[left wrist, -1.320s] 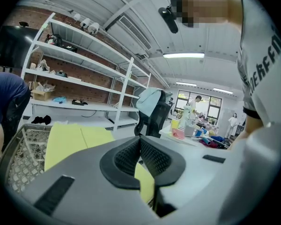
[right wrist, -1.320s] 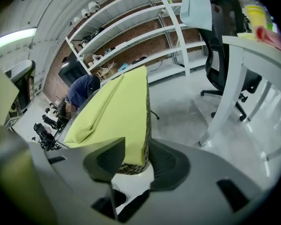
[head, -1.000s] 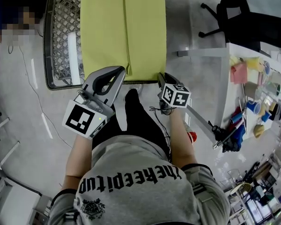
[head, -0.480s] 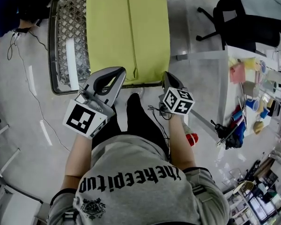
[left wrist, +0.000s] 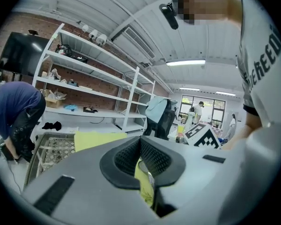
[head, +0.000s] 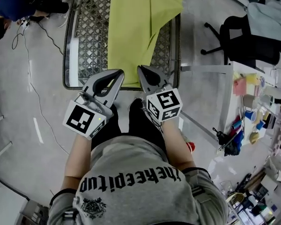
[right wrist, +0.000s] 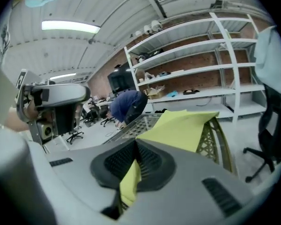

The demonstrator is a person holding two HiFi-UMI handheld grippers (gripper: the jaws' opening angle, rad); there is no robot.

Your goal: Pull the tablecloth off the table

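Left gripper [head: 118,74] and right gripper [head: 141,70] are each closed tight on the near edge of the yellow tablecloth [head: 133,32]. The rest lies rumpled on the mesh table [head: 82,41] beyond the fingers. The cloth is judged light, soft and limp, so edge grips suffice.

The tablecloth [head: 131,27] lies along the middle of the table [head: 79,41], reaching its near edge, where the left tool [head: 114,74] and right tool [head: 142,70] sit side by side on the hem; a chair [head: 246,34] stands right of the table, a person [head: 18,1] beyond its far left corner
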